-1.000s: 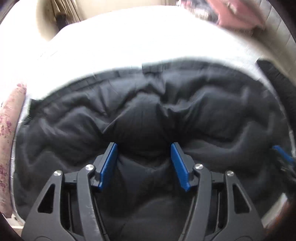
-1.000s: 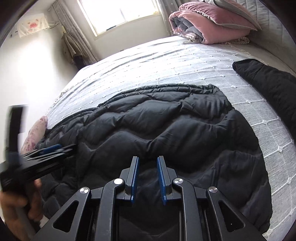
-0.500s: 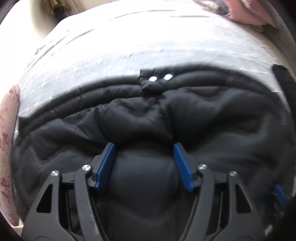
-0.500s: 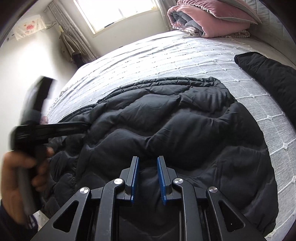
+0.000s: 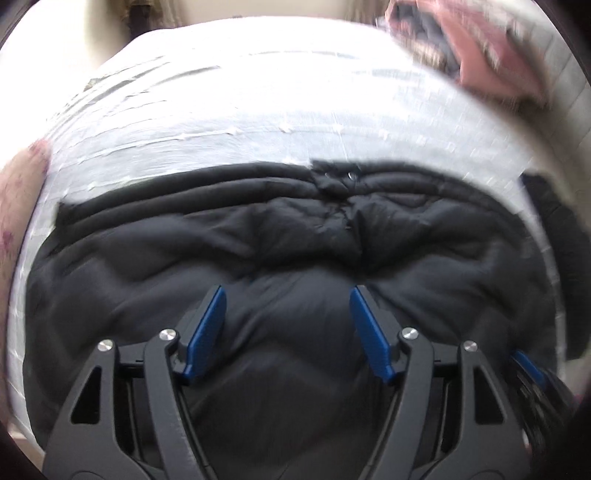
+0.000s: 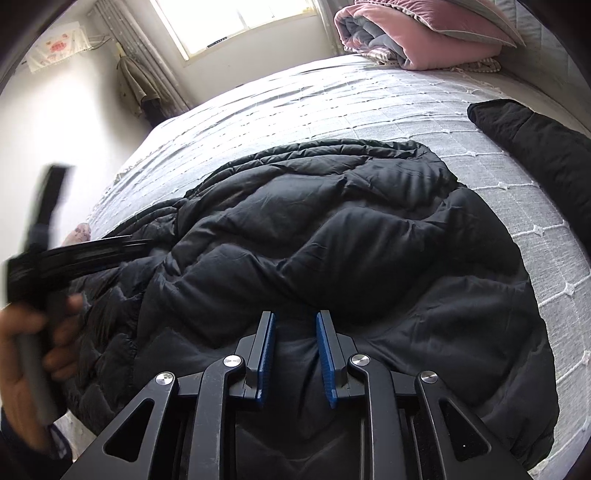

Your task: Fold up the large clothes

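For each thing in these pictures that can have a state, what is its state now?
black puffer jacket: spread on the bed, wrinkled, bunched.
left gripper: open, over the jacket.
right gripper: narrow gap, jacket fabric between the fingers.
pink quilt: folded, at the bed's far end.
second black garment: lying apart.

Jacket (image 6: 332, 258) on bed (image 6: 332, 96), folded quilt (image 6: 417, 33) behind.
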Available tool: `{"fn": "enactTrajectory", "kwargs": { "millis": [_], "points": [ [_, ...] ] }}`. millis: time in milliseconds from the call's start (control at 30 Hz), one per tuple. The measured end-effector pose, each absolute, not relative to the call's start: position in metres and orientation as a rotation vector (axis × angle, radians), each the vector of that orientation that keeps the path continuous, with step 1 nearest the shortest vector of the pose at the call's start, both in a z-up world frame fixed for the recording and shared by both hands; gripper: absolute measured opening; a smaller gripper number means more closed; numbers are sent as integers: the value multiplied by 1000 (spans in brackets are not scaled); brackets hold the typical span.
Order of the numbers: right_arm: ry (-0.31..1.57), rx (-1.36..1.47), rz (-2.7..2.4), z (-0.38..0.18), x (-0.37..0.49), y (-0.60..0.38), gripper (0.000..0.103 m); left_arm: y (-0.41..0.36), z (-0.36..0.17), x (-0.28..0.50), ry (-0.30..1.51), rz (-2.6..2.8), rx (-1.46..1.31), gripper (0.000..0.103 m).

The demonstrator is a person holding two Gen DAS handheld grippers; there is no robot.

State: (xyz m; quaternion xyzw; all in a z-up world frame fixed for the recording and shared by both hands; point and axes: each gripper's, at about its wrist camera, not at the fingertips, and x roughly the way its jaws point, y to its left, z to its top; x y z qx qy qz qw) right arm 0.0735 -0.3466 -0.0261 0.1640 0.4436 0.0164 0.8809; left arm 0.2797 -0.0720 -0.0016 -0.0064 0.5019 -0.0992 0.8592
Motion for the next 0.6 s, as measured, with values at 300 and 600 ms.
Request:
{"fn": "enactTrajectory", "kwargs": {
  "millis": [300, 600],
  "points": [
    [900, 307, 23, -19, 70, -341, 25, 111, 2, 214, 1021, 23, -429, 71],
    [792, 198, 77, 6, 50, -304, 27, 209, -37, 167, 1018, 80, -581, 71]
  ]
}}
